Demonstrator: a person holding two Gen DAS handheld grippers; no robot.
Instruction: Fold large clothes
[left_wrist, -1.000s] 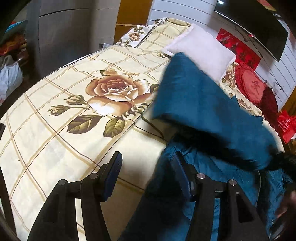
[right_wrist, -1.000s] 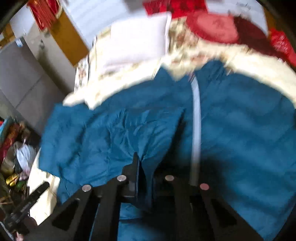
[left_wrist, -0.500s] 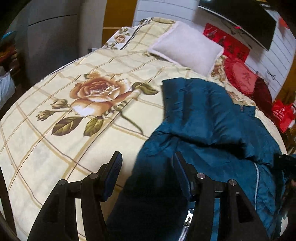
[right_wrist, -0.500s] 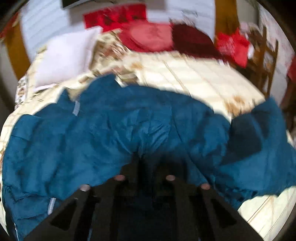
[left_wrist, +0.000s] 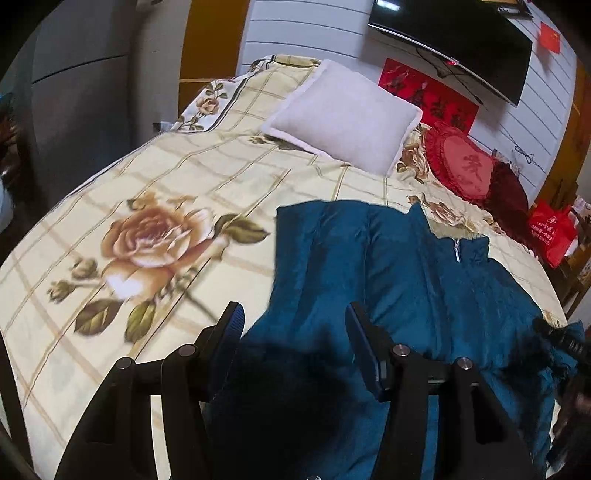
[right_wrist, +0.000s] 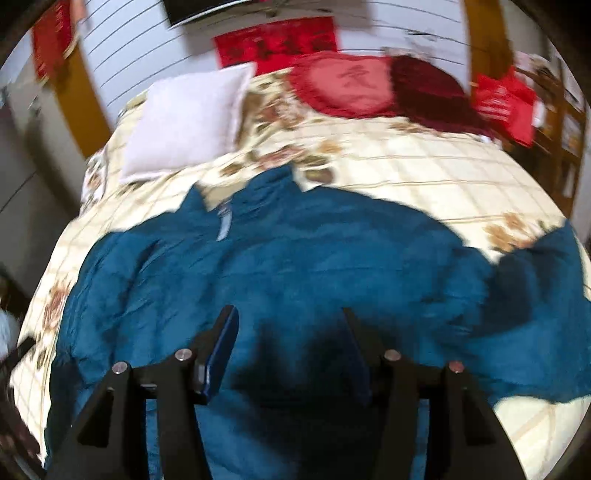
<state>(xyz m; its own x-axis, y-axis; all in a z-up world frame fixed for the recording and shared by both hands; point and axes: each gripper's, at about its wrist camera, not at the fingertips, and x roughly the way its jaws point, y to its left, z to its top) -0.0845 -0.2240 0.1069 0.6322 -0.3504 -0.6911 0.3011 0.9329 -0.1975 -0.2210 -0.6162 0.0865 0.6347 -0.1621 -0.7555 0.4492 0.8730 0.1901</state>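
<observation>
- The left wrist view alone shows the big printed rose (left_wrist: 155, 240) on the cream checked bedspread (left_wrist: 110, 350), a grey wardrobe (left_wrist: 81, 110) at the far left and a curved black television (left_wrist: 454, 44) on the wall.
- The right wrist view alone shows the teal padded jacket's (right_wrist: 295, 266) far sleeve (right_wrist: 535, 295) spread toward the right edge of the bed; this view is motion-blurred.
- Both views show a white pillow (left_wrist: 343, 114), a red heart-shaped cushion (left_wrist: 461, 166) and the jacket's zipped collar (left_wrist: 458, 251).
- The left gripper (left_wrist: 293, 332) stands wide, nothing pressed between its pads; the jacket (left_wrist: 369, 277) lies below and beyond it, one sleeve folded over the body.
- The right gripper (right_wrist: 290, 332) has just been opening; its jaws are apart over the jacket's middle, gripping no cloth.
</observation>
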